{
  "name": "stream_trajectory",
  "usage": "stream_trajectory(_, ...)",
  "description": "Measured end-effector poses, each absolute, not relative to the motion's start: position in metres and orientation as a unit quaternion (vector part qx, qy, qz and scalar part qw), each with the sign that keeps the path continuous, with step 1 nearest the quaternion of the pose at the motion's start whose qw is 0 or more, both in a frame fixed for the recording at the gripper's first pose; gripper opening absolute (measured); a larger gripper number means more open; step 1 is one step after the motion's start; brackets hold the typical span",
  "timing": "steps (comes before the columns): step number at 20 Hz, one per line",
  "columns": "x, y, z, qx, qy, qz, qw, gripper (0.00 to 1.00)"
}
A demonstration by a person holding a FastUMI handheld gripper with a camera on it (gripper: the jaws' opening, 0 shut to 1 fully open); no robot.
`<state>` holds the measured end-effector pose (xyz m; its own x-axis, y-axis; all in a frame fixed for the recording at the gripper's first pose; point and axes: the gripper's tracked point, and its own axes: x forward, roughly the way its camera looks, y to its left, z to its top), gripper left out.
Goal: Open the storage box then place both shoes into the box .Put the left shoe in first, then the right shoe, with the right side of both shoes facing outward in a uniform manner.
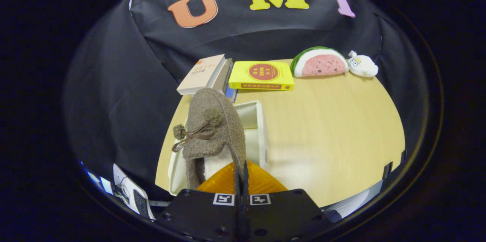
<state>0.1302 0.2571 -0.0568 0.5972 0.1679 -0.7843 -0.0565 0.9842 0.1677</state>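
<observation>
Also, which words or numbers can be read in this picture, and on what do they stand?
Yellow book: print too blurred to read.
Beige book: print too small to read.
Papers: too small to read.
Shoe, pinched by the gripper: no text.

Gripper (241,173) points fwd & slightly down, fingers pressed nearly together w/ only a thin strip of shoe collar (238,154) pinched btwn them. Both fingers press on it, jaws almost fully closed, shoe hanging off the tips.
</observation>
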Motion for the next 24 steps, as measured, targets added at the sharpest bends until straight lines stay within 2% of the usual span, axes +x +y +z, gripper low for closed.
stream_trajectory(8,0.137,0.255,-0.094,0.041,0.448,0.023,0.893,0.0)
stream_trajectory(11,0.134,0.257,-0.091,0.046,0.433,0.035,0.9,0.09)
stream_trajectory(12,0.133,0.253,-0.085,0.045,0.418,0.03,0.907,0.09)
stream_trajectory(18,0.115,0.233,-0.046,0.002,0.33,0.014,0.944,0.77)
stream_trajectory(20,0.109,0.22,-0.026,-0.009,0.28,-0.006,0.96,0.83)
stream_trajectory(24,0.09,0.214,0.003,-0.01,0.186,0.013,0.982,0.96)
